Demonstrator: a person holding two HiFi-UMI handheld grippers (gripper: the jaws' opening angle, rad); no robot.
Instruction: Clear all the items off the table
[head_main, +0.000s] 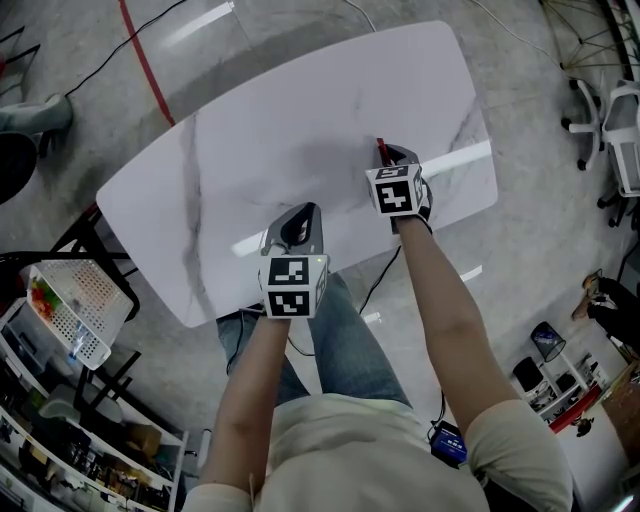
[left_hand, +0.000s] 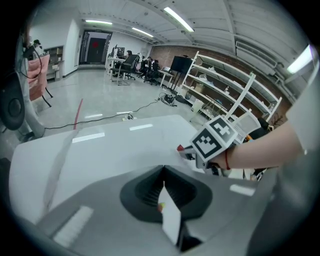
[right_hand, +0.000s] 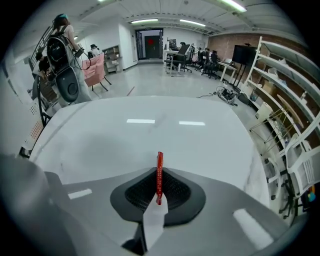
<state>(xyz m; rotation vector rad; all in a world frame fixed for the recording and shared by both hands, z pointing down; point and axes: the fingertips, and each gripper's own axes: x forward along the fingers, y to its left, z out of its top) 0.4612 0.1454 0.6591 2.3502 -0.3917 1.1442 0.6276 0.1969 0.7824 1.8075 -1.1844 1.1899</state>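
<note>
White marble table (head_main: 300, 120): we logged right gripper (right_hand: 159, 171) clenched on thin red stick (right_hand: 159, 160), left gripper (left_hand: 162, 170) closed; straight, steady lift judged best.

No legible text, brand or number anywhere.
- red strip (right_hand: 159, 172): tiny pale print along edge, too small to read.
- marker cubes (head_main: 293, 286) (head_main: 398, 189): black-and-white square patterns only, no letters.
- far door (right_hand: 150, 45): red patch, unreadable.
</note>
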